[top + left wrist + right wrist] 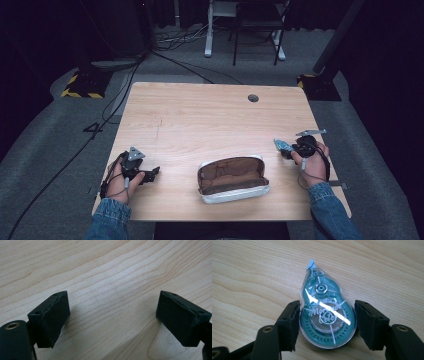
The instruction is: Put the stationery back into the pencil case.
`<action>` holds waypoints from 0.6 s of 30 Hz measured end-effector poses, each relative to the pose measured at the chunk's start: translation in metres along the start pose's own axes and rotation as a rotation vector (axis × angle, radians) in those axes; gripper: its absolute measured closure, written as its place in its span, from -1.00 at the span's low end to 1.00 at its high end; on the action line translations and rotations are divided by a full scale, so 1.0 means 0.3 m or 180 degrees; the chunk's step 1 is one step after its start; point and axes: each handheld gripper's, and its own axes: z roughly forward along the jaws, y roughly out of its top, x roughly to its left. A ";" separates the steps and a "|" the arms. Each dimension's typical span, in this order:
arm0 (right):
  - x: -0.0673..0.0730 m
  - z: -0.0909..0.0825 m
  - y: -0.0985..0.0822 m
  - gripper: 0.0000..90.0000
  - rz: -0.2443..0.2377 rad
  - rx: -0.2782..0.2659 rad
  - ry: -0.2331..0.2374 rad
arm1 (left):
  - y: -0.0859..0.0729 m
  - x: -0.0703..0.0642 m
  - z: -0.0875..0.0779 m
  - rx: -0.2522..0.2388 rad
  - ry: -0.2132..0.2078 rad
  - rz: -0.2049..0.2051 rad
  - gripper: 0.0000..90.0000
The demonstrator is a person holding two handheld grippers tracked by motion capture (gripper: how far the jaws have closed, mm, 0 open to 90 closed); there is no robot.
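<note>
Lower centre of the table (210, 115): pencil case (233, 179) lying open, likely waiting for items. Lower left: left hand-held gripper (145, 175) wide apart, empty. Right edge: right hand-held gripper (327, 322) pinching teal correction tape (325, 317) by its sides, probably for the case.

Open case (233, 179) lies on table (210, 115), between both tools.

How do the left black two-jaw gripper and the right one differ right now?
The left gripper stands wide open over bare wooden table; the right gripper is closed on a teal teardrop-shaped correction tape dispenser. The left gripper sits nearer the open brown pencil case than the right gripper. Both are hand-held, low over the table.
</note>
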 end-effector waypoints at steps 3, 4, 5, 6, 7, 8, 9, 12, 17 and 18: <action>-0.001 -0.011 0.003 -0.12 0.0089 -0.0009 0.0074 | 0.000 0.000 0.000 0.0005 0.0001 0.0002 -0.74; -0.001 -0.016 0.004 -0.12 0.0106 -0.0023 0.0082 | 0.001 0.000 0.000 0.0002 0.0000 -0.0001 -0.74; 0.000 -0.022 0.006 -0.12 0.0125 -0.0038 0.0092 | 0.001 0.000 0.000 0.0004 0.0000 0.0005 -0.74; 0.001 -0.029 0.008 -0.12 0.0140 -0.0051 0.0097 | 0.001 0.000 0.000 0.0002 -0.0001 0.0001 -0.74; 0.001 -0.035 0.009 -0.12 0.0148 -0.0069 0.0097 | 0.001 -0.001 0.000 0.0003 -0.0002 0.0000 -0.74; 0.001 -0.043 0.012 -0.12 0.0167 -0.0080 0.0099 | 0.001 0.000 0.001 0.0002 -0.0001 0.0000 -0.74; 0.001 -0.051 0.014 -0.12 0.0182 -0.0094 0.0109 | 0.001 0.000 0.000 0.0002 -0.0001 0.0000 -0.74; 0.002 -0.076 0.021 -0.12 0.0187 -0.0146 0.0123 | 0.001 0.000 0.000 0.0005 0.0000 0.0004 -0.74; 0.005 -0.118 0.033 -0.12 0.0191 -0.0225 0.0137 | 0.002 0.000 0.002 0.0001 -0.0002 0.0015 -0.74; 0.006 -0.125 0.036 -0.12 0.0187 -0.0242 0.0139 | 0.002 0.000 0.002 -0.0001 -0.0004 0.0012 -0.75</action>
